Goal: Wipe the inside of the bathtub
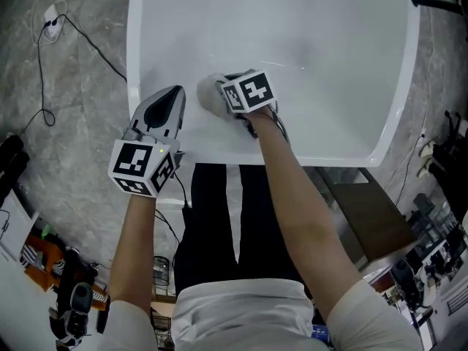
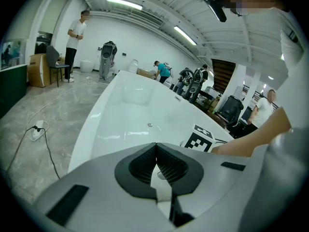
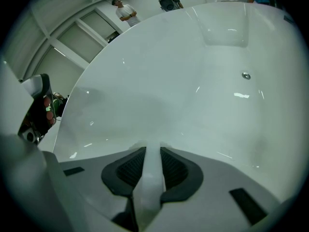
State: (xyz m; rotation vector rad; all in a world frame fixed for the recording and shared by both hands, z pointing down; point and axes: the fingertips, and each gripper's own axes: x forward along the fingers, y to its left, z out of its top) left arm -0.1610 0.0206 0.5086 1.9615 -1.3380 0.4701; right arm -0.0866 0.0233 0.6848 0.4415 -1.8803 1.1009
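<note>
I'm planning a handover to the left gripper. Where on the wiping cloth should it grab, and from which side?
Best bet: take the bunched wad of the cloth that bulges past the right gripper's closed jaws. Come from the person's left with the left gripper opened: that lump is free and faces it, while the rest is pinched.

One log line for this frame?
right gripper: shut on cloth, inside bathtub | left gripper: shut, empty, over near-left corner
</note>
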